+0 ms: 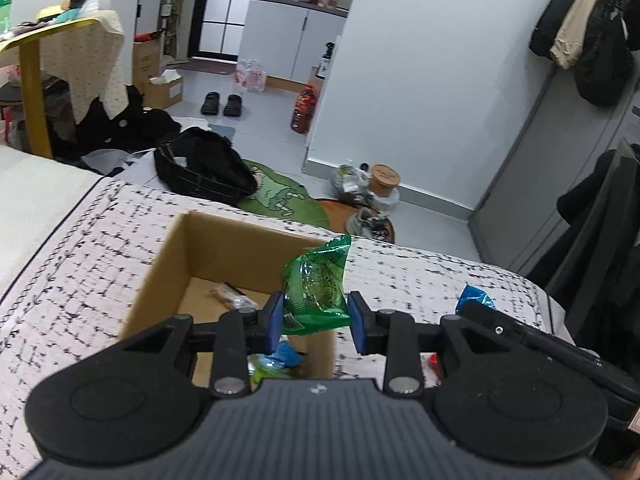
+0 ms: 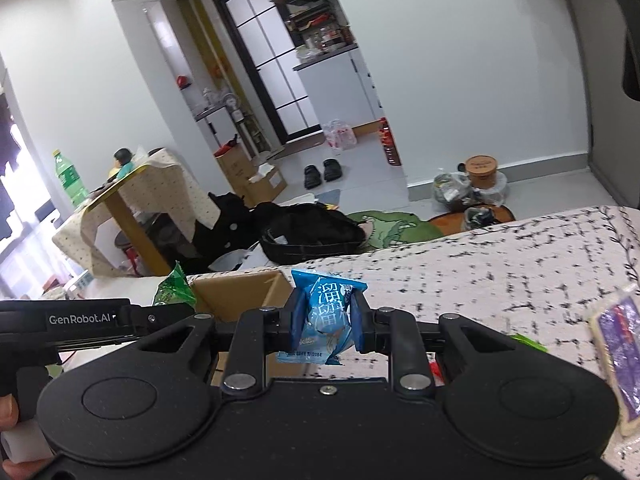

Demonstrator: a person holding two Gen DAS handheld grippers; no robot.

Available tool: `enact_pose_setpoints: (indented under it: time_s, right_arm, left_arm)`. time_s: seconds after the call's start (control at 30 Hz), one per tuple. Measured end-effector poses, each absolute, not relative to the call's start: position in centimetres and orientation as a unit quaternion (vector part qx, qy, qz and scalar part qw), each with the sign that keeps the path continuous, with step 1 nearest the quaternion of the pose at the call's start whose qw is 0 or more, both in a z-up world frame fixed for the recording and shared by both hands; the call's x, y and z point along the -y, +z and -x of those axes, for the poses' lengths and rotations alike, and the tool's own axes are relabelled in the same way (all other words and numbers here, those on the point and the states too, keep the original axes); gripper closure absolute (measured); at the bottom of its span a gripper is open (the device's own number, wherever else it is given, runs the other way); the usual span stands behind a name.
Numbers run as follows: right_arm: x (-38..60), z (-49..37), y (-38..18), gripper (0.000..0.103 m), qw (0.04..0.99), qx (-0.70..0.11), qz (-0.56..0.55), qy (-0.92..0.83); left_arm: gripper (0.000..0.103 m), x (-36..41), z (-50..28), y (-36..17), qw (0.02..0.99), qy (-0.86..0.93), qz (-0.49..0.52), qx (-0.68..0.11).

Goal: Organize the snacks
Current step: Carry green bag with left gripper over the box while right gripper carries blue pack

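Right tongs (image 2: 325, 322) clamped on a blue snack packet (image 2: 324, 316), packet upright between the blue pads, white characters on its front. Behind and left of it, an open cardboard box (image 2: 244, 290) resting on a bed with a white, black-flecked cover (image 2: 500, 264). Left tongs (image 2: 176, 308) reaching in from the left edge, carrying a green packet (image 2: 174, 290) just beside the box's near corner. A purple-labelled packet (image 2: 618, 356) lying on the cover at far right. Beyond the bed: black bag (image 2: 312, 232), green mat (image 2: 384, 228), black slippers (image 2: 322, 172) on the floor.
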State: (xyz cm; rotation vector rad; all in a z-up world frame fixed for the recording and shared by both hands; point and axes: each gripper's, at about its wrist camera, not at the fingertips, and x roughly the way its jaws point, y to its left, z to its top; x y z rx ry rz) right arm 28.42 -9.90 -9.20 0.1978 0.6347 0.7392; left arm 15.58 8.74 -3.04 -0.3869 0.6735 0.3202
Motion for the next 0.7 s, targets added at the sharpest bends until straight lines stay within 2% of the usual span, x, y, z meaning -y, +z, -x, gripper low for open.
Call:
enact_pose_setpoints:
  time_s: [0.7]
  right_arm:
    - [4.0,-27.5,-8.5,0.079,0.860,-0.307,-0.054,0.404]
  left_arm:
    - [0.070,-13.2,-14.2,-3.7,0.899,0.197,0.189,-0.342]
